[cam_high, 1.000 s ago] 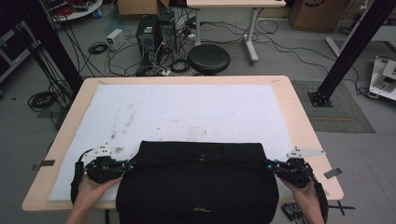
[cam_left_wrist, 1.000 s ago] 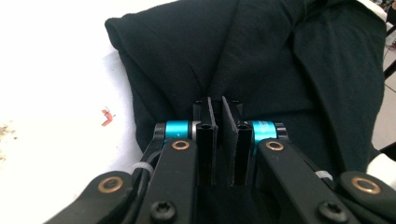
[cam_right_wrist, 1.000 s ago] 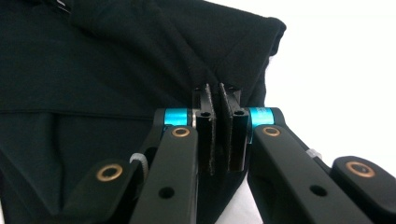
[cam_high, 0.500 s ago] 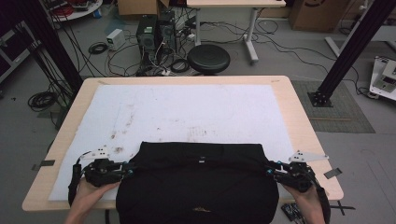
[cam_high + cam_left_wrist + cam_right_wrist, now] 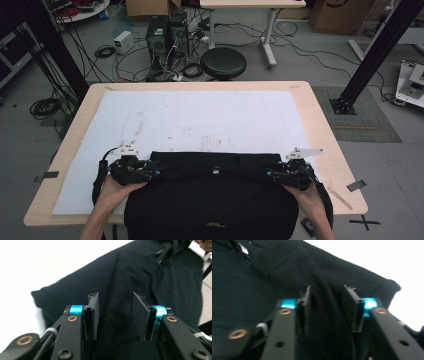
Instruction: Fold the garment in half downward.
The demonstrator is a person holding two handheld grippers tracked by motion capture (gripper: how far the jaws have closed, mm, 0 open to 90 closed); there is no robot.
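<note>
Black garment point(image 5: 207, 200) lies flat at the table's point(image 5: 325, 130) near edge, collar side away from the person. Left gripper point(image 5: 150, 174) and right gripper point(image 5: 272, 174), at its two far corners, have just opened; cloth between the jaws, unpinched. Corners released since a second ago: spread likely done

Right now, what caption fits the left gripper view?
Left tool, jaws apart, over a black garment on the white mat.

Black fabric garment point(image 5: 210, 200): near hem cut off by the high view's bottom edge, overhanging and hiding the pale wooden counter's point(image 5: 330, 150) front edge. Right gripper view blurred; fabric texture unclear. Small white neck label point(image 5: 244, 248) unreadable.
</note>
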